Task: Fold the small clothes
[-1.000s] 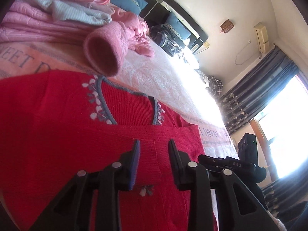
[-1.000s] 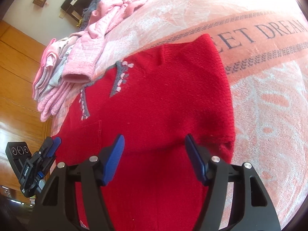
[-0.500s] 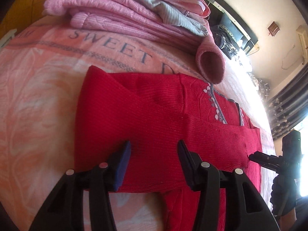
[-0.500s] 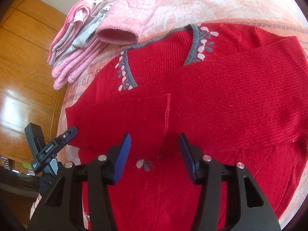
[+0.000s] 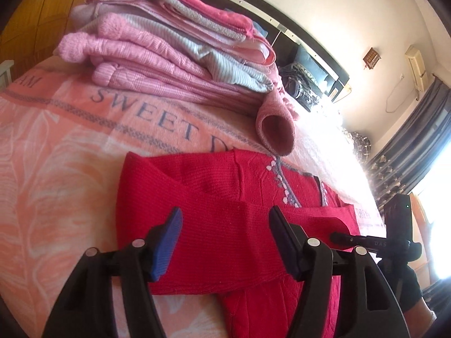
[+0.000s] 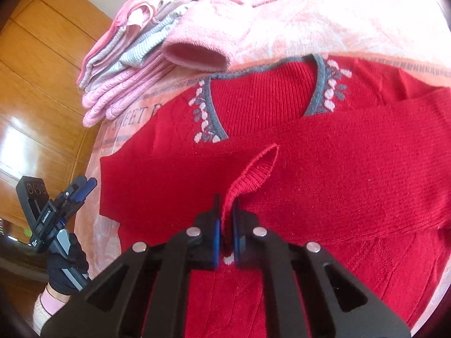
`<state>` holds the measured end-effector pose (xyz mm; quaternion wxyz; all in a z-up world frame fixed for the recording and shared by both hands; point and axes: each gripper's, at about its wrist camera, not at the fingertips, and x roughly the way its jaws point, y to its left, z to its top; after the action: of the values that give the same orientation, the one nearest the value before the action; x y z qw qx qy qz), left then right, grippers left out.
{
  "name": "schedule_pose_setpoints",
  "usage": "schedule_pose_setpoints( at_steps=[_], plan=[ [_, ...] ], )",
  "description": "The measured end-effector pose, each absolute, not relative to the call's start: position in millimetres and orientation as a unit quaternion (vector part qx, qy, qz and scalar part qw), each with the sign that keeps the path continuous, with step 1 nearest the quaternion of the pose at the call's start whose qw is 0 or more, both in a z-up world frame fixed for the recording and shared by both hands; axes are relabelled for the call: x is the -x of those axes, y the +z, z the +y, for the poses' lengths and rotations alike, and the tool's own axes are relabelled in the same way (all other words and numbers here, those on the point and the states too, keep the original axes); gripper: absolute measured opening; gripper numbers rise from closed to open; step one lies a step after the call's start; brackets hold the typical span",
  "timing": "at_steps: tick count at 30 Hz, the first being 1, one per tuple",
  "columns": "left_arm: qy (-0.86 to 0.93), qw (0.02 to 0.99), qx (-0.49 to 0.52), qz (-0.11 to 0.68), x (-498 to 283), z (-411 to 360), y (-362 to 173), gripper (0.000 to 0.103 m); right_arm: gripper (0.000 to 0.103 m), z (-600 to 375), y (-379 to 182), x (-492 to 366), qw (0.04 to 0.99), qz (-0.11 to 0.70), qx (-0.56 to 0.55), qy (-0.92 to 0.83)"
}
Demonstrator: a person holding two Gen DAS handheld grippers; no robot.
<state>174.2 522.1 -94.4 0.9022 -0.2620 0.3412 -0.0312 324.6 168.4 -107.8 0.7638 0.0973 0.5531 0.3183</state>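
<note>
A red knit sweater with a grey neckline lies flat on the bed, both sleeves folded across its chest. My right gripper is shut on the cuff of the upper sleeve, and the cuff is pinched up off the body. In the left wrist view that gripper shows at the sweater's right side. My left gripper hangs open just above the folded sleeve near the sweater's left edge, with nothing held. The right wrist view shows it in a gloved hand beside the bed.
A stack of folded pink and grey clothes sits behind the sweater. A loose pink fleece sleeve lies against the neckline. The peach blanket covers the bed. A wooden wardrobe stands at the left and curtains hang at the right.
My right gripper has gone from open to shut, taking hold of the sleeve cuff and raising it. The left gripper stays open and has drawn back slightly over the sweater's left side.
</note>
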Motion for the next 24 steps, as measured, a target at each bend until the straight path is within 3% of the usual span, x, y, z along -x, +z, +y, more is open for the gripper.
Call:
schedule_pose_setpoints(
  at_steps=[11, 21, 24],
  plan=[
    [-0.037, 0.907, 0.234, 0.348, -191.2, 491.5, -96.8, 0.065, 0.005, 67.6, -54.4, -353.8, 0.812, 0.487, -0.153, 0.282],
    [-0.05, 0.9, 0.143, 0.408, -214.0, 433.9, -119.0, 0.067, 0.005, -7.9, -90.3, -372.7, 0.819, 0.505, -0.185, 0.199],
    [-0.038, 0.886, 0.134, 0.442, -220.6, 427.8, -139.2, 0.067, 0.009, -7.8, -114.7, -372.8, 0.813, 0.531, -0.162, 0.174]
  ],
)
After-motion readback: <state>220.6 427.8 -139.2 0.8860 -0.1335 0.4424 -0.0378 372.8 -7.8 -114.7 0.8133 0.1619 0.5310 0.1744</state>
